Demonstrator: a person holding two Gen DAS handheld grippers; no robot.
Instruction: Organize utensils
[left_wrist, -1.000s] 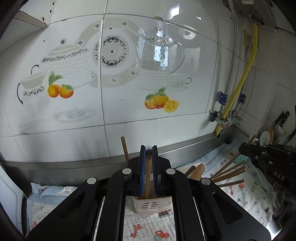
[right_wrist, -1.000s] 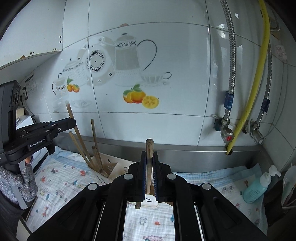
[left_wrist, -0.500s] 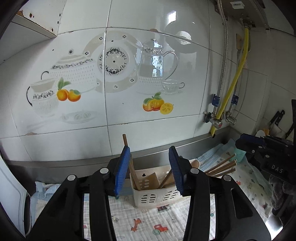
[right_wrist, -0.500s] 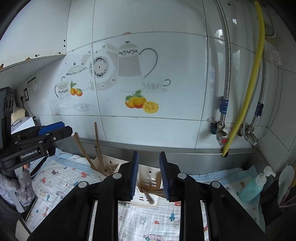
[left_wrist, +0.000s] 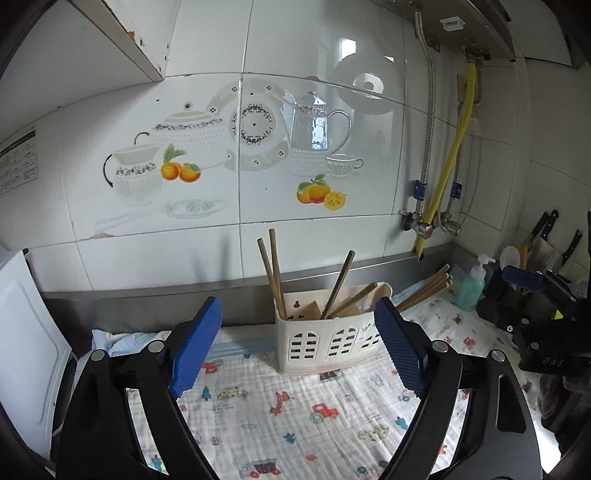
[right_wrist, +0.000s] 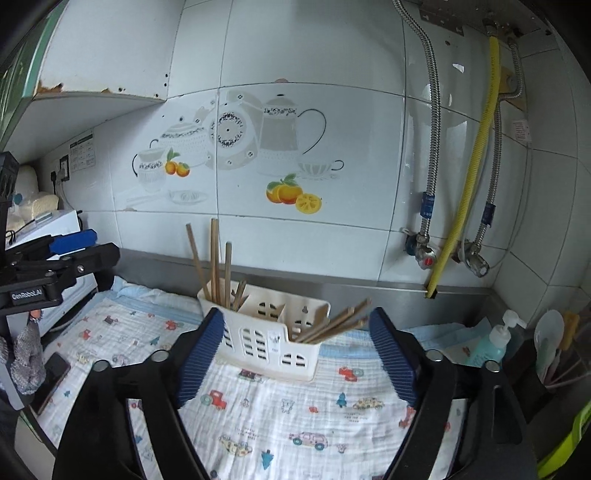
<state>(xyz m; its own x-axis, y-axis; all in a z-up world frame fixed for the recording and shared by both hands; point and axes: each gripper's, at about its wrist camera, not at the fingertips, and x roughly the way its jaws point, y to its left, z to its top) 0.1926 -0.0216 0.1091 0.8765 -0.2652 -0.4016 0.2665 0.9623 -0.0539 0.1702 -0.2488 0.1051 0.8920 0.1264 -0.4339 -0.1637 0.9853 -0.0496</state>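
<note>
A white slotted utensil caddy (left_wrist: 325, 336) (right_wrist: 273, 332) stands on the patterned cloth near the wall. Wooden chopsticks (left_wrist: 273, 273) (right_wrist: 214, 266) stand upright in its left compartment. Several more chopsticks (left_wrist: 424, 291) (right_wrist: 332, 321) lean out to the right. My left gripper (left_wrist: 298, 317) is a short way in front of the caddy; its jaws are opening wide, with nothing between the blue pads. My right gripper (right_wrist: 295, 321) also faces the caddy, its jaws opening and empty. Each gripper shows at the edge of the other's view: the right gripper (left_wrist: 524, 280) and the left gripper (right_wrist: 70, 240).
A teal soap bottle (left_wrist: 472, 291) (right_wrist: 491, 343) stands at the right by a knife rack (left_wrist: 546, 229). Metal pipes and a yellow hose (left_wrist: 443, 192) run down the tiled wall. A white appliance (left_wrist: 26, 332) is at the left, with a phone (right_wrist: 55, 369) on the cloth's edge.
Both grippers were shut on a wooden chopstick over the caddy. They have opened, let the chopsticks go into the caddy and drawn back from the wall.
</note>
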